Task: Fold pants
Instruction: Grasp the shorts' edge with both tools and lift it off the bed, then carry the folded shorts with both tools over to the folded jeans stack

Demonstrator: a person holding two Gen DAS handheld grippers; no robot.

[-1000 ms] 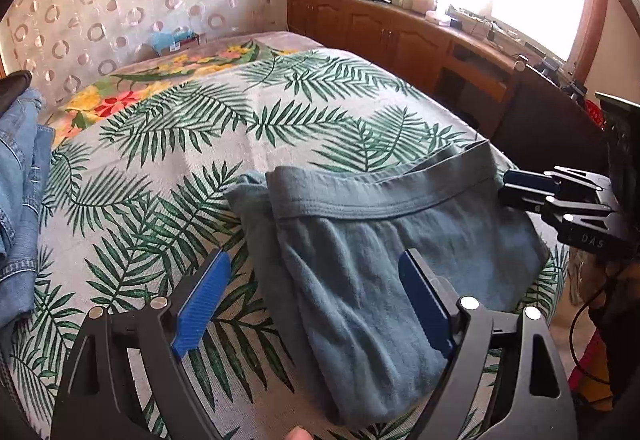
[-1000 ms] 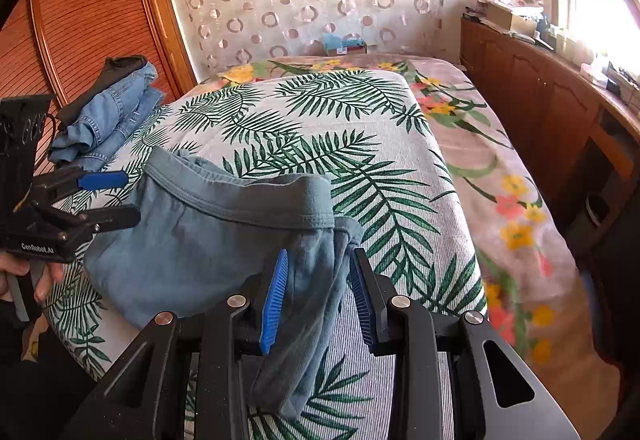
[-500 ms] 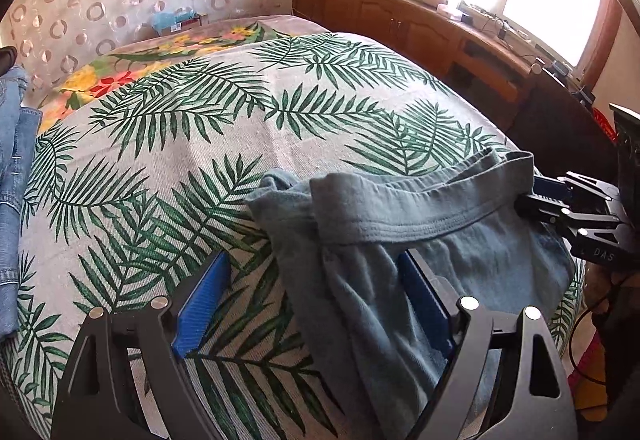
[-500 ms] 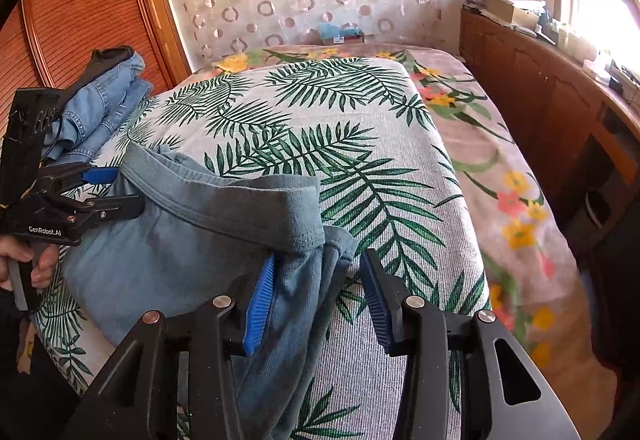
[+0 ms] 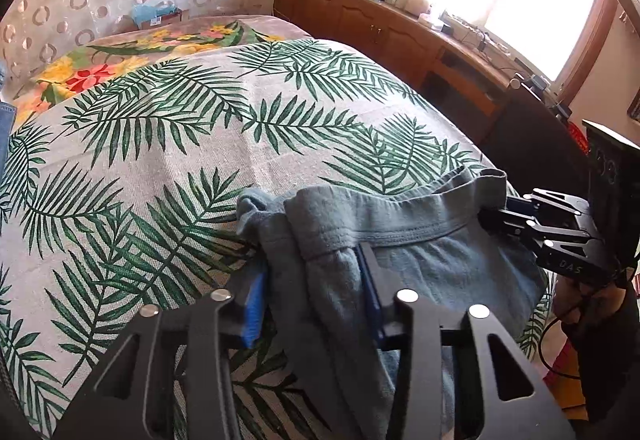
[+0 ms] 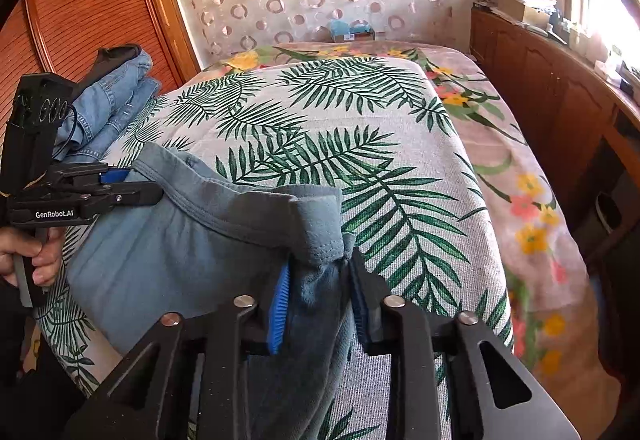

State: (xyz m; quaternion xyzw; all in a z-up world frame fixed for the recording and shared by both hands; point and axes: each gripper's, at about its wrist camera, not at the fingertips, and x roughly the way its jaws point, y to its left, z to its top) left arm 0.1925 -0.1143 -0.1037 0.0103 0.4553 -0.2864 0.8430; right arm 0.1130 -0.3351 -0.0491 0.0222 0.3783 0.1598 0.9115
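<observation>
Both grippers have just closed: left gripper [image 5: 312, 288] and right gripper [image 6: 318, 296] each pinch a waistband corner of the pants [image 6: 192, 240]. We lift evenly, keeping the band taut.

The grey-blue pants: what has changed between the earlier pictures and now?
The left gripper has just closed on one waistband corner of the pants; the right gripper tightened on the other corner. The waistband bunched and lifted slightly. The jeans and leaf-print bedspread stayed as they were.
</observation>
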